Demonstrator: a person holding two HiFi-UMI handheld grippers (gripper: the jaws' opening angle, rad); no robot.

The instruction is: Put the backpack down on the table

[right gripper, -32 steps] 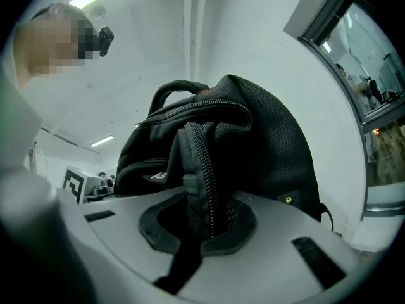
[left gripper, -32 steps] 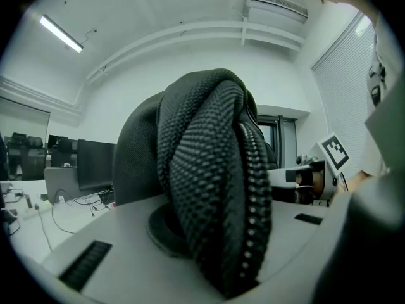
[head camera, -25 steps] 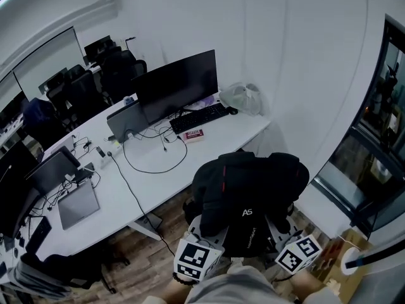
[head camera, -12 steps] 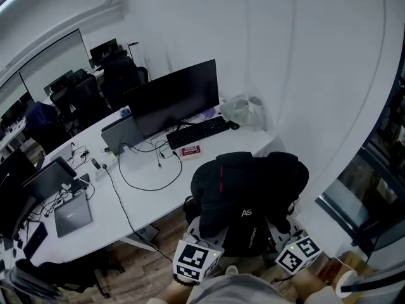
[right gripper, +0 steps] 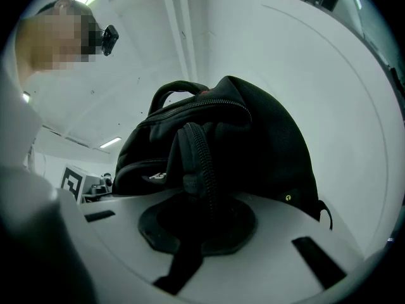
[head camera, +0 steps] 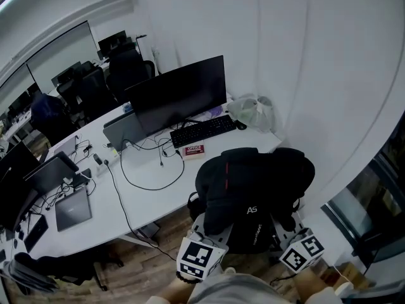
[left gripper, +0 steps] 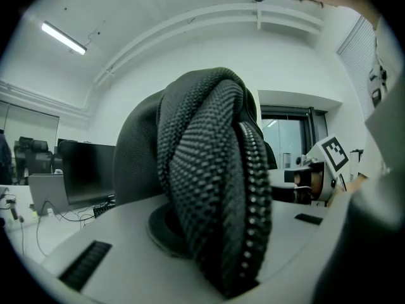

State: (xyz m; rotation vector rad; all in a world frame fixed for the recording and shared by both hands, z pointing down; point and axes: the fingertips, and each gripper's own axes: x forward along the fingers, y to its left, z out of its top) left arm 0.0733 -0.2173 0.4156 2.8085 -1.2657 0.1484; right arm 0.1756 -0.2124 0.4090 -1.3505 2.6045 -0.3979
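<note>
A black backpack (head camera: pixel 253 185) hangs in the air between my two grippers, over the wooden floor beside the near right corner of the white table (head camera: pixel 155 185). My left gripper (head camera: pixel 204 225) is shut on a thick mesh-padded part of the backpack (left gripper: pixel 212 189), which fills the gap between its jaws. My right gripper (head camera: pixel 286 230) is shut on a zippered fold of the backpack (right gripper: pixel 199 163). In the head view both grippers' tips are hidden under the bag. The backpack's top handle (right gripper: pixel 174 88) points up.
On the table stand a dark monitor (head camera: pixel 180 94), a keyboard (head camera: pixel 202 130), a red box (head camera: pixel 193 149), a plastic bag (head camera: pixel 252 111), loose cables (head camera: pixel 142 166) and a laptop (head camera: pixel 73 209). A white wall rises close on the right. Office chairs (head camera: pixel 123 68) stand behind.
Both grippers have carried the backpack level toward the table; the table's near corner now lies right by the bag. The grip on the backpack is unchanged.
</note>
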